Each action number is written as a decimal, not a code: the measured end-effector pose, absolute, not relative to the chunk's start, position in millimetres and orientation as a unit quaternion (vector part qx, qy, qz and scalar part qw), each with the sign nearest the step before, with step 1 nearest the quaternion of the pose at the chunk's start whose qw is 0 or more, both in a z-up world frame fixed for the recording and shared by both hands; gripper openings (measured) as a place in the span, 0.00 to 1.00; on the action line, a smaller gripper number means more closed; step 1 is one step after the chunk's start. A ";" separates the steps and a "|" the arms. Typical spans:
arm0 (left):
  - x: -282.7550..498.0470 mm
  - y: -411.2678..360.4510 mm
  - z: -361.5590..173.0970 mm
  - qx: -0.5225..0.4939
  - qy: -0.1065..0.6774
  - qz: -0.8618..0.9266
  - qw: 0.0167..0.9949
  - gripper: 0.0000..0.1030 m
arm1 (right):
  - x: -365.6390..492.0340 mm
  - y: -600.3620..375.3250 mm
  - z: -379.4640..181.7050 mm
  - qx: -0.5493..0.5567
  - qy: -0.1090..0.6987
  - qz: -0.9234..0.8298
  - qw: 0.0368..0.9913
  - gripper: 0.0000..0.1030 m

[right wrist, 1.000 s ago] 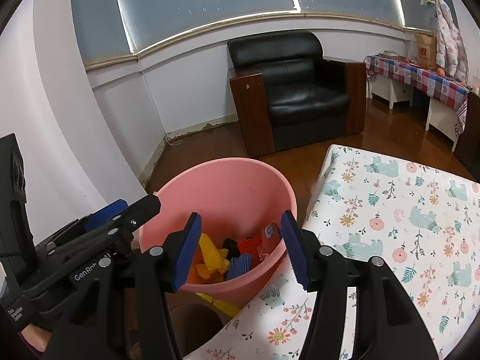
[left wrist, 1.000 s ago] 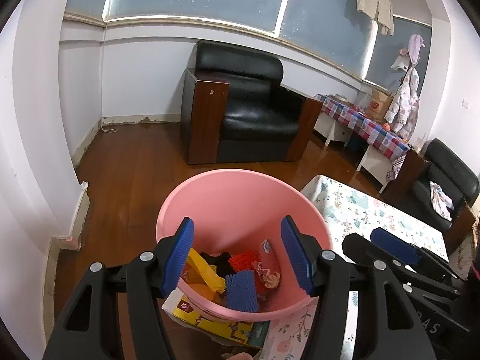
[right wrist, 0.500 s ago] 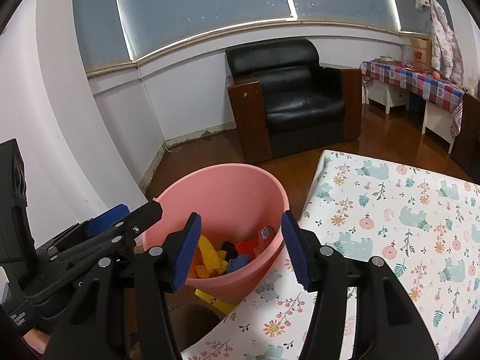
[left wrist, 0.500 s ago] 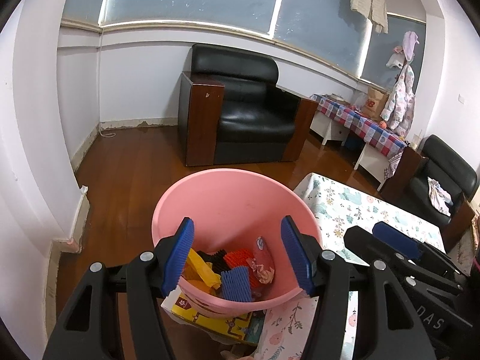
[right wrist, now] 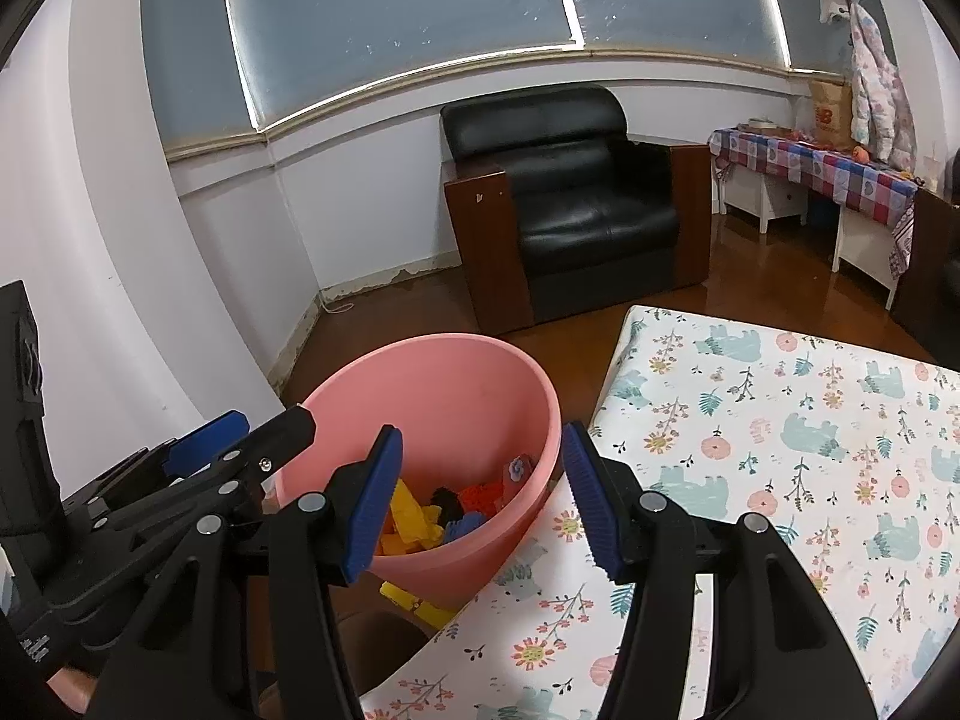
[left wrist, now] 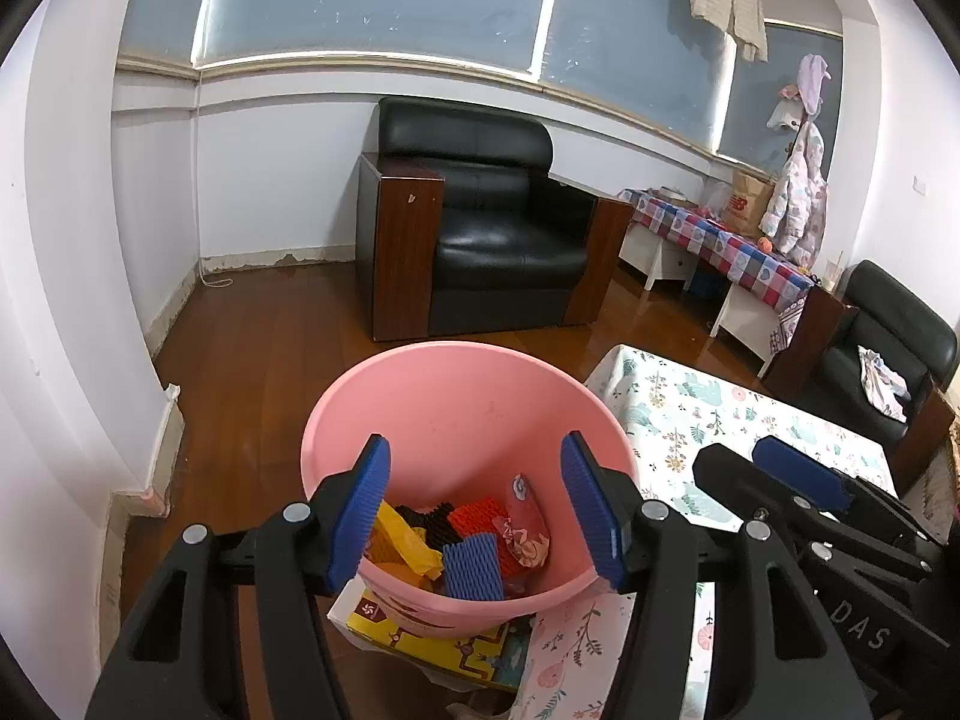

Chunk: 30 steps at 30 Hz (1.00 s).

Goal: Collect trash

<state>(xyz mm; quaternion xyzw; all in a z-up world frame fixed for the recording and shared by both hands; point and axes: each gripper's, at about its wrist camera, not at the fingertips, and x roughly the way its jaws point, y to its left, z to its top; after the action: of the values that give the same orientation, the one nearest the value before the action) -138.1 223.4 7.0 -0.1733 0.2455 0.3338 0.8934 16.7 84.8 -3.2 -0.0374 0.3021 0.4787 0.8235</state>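
A pink bin (left wrist: 462, 414) stands beside the table's corner and also shows in the right wrist view (right wrist: 438, 402). It holds trash: yellow wrappers (left wrist: 402, 540), red and blue foam netting (left wrist: 474, 558), and a patterned packet (left wrist: 528, 528). My left gripper (left wrist: 477, 507) is open and empty, above the bin's near rim. My right gripper (right wrist: 480, 498) is open and empty, above the bin's right rim at the table edge. Each gripper shows in the other's view, the right (left wrist: 798, 480) and the left (right wrist: 240, 438).
A table with a floral animal-print cloth (right wrist: 780, 450) lies to the right. A yellow box (left wrist: 432, 636) sits under the bin. A black armchair (left wrist: 480, 234) stands behind on the wood floor. A checked side table (left wrist: 720, 240) is far right.
Both grippers have drawn back and up a little from the bin, which now looks smaller and lower in both views. Both stay open and empty.
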 end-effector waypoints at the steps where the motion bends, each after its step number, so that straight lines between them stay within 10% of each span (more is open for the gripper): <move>1: -138.2 223.4 7.0 -0.173 0.246 0.334 0.894 0.56 | 17.0 84.1 -2.9 -0.037 0.302 0.478 0.824 0.55; 30: -139.7 223.2 3.2 -0.171 0.248 0.337 0.892 0.55 | 13.0 78.9 0.4 -0.037 0.285 0.464 0.838 0.55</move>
<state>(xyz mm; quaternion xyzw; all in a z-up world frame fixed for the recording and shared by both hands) -139.7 223.2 3.2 -0.1712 0.2476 0.3371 0.8920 13.0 78.9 0.4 -0.0367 0.2852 0.4638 0.8380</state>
